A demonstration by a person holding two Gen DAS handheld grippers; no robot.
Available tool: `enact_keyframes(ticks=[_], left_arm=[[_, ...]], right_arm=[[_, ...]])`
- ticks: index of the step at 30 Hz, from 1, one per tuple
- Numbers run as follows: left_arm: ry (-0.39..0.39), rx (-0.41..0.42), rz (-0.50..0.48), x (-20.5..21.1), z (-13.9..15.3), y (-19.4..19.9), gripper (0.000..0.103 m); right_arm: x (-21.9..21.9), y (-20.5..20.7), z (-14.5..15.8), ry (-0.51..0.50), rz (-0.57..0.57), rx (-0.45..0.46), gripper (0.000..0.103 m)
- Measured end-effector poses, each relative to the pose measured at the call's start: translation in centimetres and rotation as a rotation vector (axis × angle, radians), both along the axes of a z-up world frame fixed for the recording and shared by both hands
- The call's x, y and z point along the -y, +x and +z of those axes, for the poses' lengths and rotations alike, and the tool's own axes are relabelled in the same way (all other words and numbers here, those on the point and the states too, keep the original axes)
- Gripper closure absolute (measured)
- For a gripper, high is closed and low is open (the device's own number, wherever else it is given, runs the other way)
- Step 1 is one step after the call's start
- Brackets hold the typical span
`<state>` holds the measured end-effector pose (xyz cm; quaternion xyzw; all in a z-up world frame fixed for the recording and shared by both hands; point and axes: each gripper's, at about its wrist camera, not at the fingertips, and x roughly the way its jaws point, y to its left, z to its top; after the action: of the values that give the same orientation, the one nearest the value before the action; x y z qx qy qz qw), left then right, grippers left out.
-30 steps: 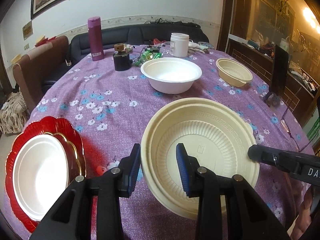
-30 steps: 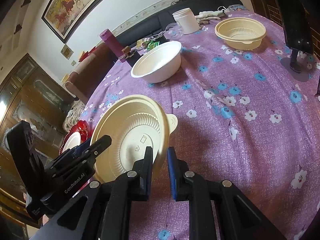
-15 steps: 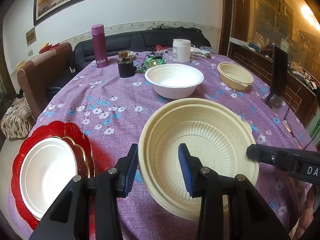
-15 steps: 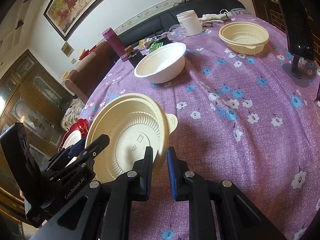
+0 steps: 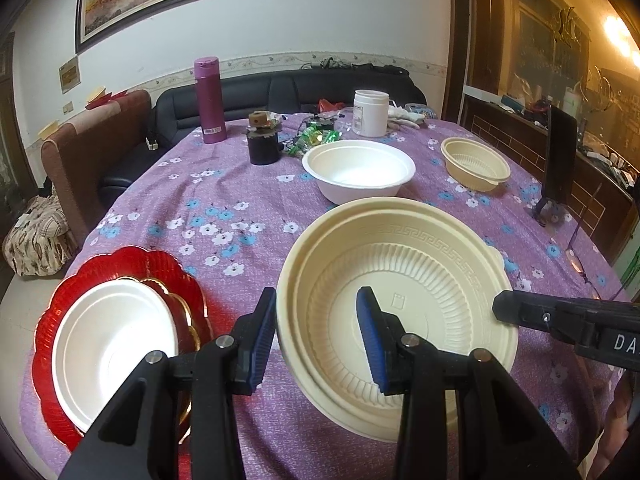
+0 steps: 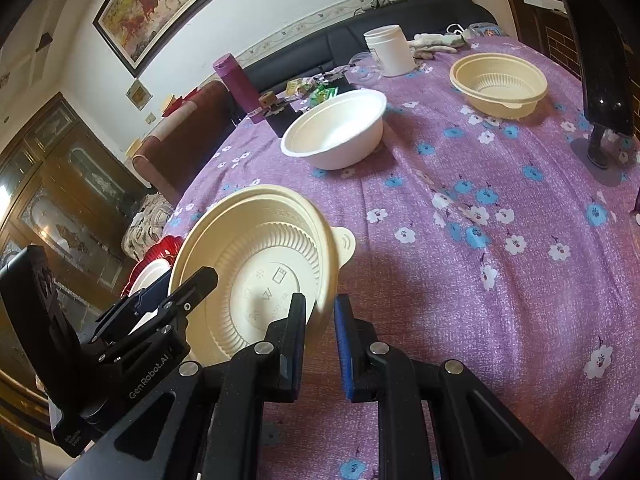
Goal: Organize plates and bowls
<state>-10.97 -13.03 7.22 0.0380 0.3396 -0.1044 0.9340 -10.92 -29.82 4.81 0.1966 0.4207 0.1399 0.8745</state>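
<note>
Cream bowl point(image 5: 404, 280) held tilted above purple cloth point(image 5: 224, 208), between both claws. Right claw point(image 6: 320, 340) nearly closed, pinching bowl rim. Left claw point(image 5: 316, 336) partly open, just widened, astride opposite rim, pads seemingly not pressing. Red plate point(image 5: 120, 264) with white plate point(image 5: 108, 348) at left.

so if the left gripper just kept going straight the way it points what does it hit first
Probably the near wall of the large cream bowl: the left gripper already straddles that rim, one finger inside and one outside. Farther along, the white bowl, though depth is unclear.
</note>
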Motion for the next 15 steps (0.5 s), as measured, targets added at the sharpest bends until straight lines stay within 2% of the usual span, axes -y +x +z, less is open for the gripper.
enact_keyframes(ticks=[15], left_arm=[[-0.038,0.068,0.073,-4.2,3.0,-1.2,0.062]], right_arm=[[-3.4,0.6,2.3,-0.001,0.078,0.041,0.087]])
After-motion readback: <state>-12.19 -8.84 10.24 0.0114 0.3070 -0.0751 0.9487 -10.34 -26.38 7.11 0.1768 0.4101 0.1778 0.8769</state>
